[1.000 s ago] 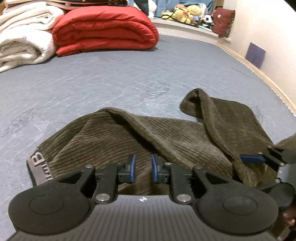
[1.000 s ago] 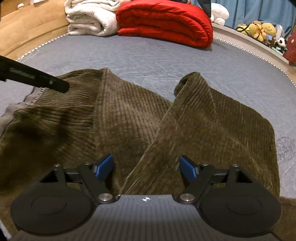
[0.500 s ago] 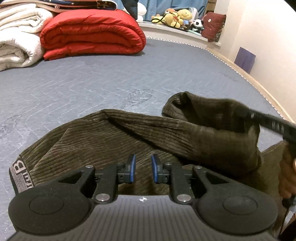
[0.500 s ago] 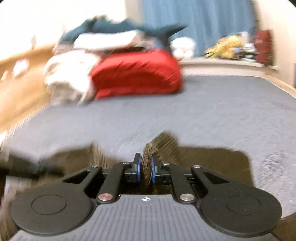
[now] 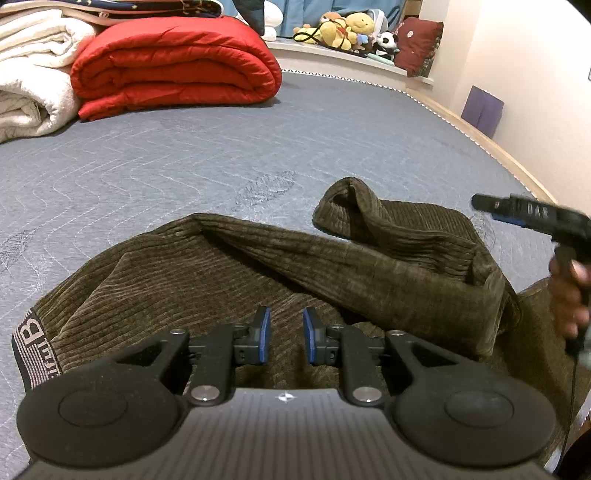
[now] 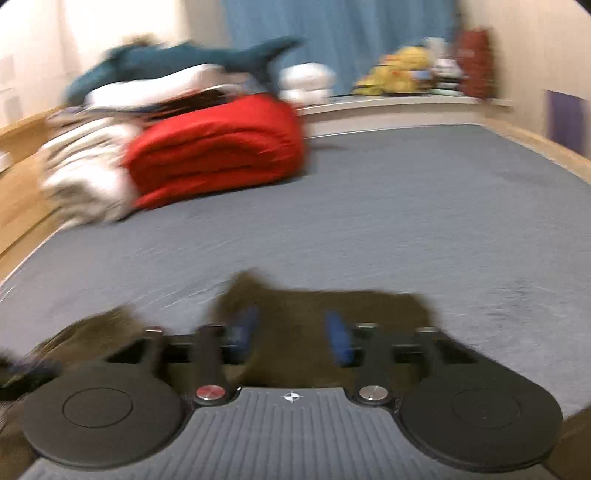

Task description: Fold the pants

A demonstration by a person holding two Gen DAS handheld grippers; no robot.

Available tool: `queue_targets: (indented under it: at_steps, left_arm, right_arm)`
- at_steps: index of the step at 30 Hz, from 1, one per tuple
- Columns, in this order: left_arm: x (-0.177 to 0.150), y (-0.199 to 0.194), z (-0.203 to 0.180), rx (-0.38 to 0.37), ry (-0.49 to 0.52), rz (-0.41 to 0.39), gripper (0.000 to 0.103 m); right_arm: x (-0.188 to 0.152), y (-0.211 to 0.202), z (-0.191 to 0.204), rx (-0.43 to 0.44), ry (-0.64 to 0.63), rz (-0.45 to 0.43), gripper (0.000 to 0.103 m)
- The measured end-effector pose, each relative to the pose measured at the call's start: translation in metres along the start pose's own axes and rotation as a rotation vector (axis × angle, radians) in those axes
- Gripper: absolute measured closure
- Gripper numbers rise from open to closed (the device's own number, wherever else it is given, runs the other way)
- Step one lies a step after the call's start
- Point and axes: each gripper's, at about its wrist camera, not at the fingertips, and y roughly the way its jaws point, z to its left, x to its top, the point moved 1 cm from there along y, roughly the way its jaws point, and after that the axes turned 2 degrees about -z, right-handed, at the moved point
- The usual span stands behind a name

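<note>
- Right now your left tool (image 5: 284,338) hangs low over the brown corduroy pants (image 5: 229,273), its blue pads (image 5: 263,334) a narrow gap apart with nothing pinched between them; the cloth lies underneath, not in the gap.
- Your right tool (image 6: 291,334) is opening its jaws at this moment; its view is blurred, and the blue pads (image 6: 338,341) stand apart over brown cloth without pressing on it.
- From the left wrist view, that right tool shows at the right edge, raised clear of the fabric, with your hand (image 5: 569,291) wrapped on its grip.
- Your pants lie on the grey quilted bed (image 5: 184,162), close in front of both tools, partly folded: one leg is laid across the rest as a thick diagonal ridge, and its rounded end pokes up at the far side.
- Look to the left edge for the elastic waistband (image 5: 31,339), with a large letter B on it, lying flat on the bed.
- Farther back, well apart from the pants, a folded red quilt (image 5: 173,66) sits just beside a rolled white blanket (image 5: 29,74).
- Beyond the bed's far edge, a ledge carries stuffed toys (image 5: 343,31) and a dark red cushion (image 5: 421,44).
</note>
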Motion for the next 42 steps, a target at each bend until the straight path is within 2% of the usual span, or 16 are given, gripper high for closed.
queue_targets:
  at_steps: [3,5,7,13,15,16,17,18,20,24,29,32,36,40,42]
  left_arm:
    - [0.0,-0.001,0.001,0.001,0.0,0.0,0.08]
    - [-0.001,-0.002,0.001,0.001,-0.002,0.0,0.08]
    - [0.0,-0.003,0.0,0.001,-0.003,0.0,0.08]
    - [-0.001,-0.007,-0.002,-0.002,0.006,-0.004,0.079]
    - [-0.002,-0.008,0.0,-0.002,0.005,-0.004,0.079]
    - [-0.002,-0.009,0.0,-0.002,0.005,-0.005,0.079]
    - [-0.002,-0.009,0.0,-0.002,0.005,-0.005,0.079]
    - [-0.001,-0.009,-0.001,-0.002,0.005,-0.005,0.079]
    - [-0.002,-0.011,0.0,-0.001,0.006,-0.007,0.079]
    - [-0.003,-0.014,0.001,-0.005,0.005,-0.009,0.079]
    - [-0.004,-0.02,-0.001,-0.019,0.014,-0.014,0.079]
    - [-0.007,-0.022,-0.004,-0.029,0.023,-0.016,0.079]
    - [-0.01,-0.024,-0.007,-0.035,0.033,-0.017,0.079]
    - [-0.011,-0.024,-0.008,-0.034,0.036,-0.016,0.079]
    - [-0.011,-0.023,-0.008,-0.035,0.035,-0.013,0.078]
  right_arm:
    - [0.005,0.013,-0.044,-0.083,0.103,0.032,0.038]
    - [0.0,0.024,-0.058,-0.102,0.109,0.09,0.026]
    - [-0.008,0.035,-0.066,-0.107,0.091,0.146,0.023]
    - [-0.037,0.056,-0.05,-0.029,-0.019,0.295,0.021]
    - [-0.042,0.056,-0.038,-0.021,-0.084,0.298,0.021]
    - [-0.042,0.055,-0.037,-0.022,-0.103,0.294,0.025]
    - [-0.043,0.055,-0.034,-0.014,-0.111,0.292,0.036]
    - [-0.042,0.053,-0.032,0.001,-0.108,0.288,0.06]
    - [-0.037,0.05,-0.028,0.006,-0.116,0.274,0.093]
    - [-0.022,0.026,-0.021,0.025,-0.139,0.177,0.094]
    - [-0.01,-0.022,-0.006,0.133,-0.245,0.05,0.095]
    - [-0.016,-0.054,-0.002,0.215,-0.335,0.011,0.095]
    - [-0.036,-0.077,-0.005,0.305,-0.456,0.036,0.095]
    - [-0.061,-0.09,-0.008,0.412,-0.528,0.141,0.095]
    - [-0.073,-0.098,-0.007,0.402,-0.563,0.182,0.094]
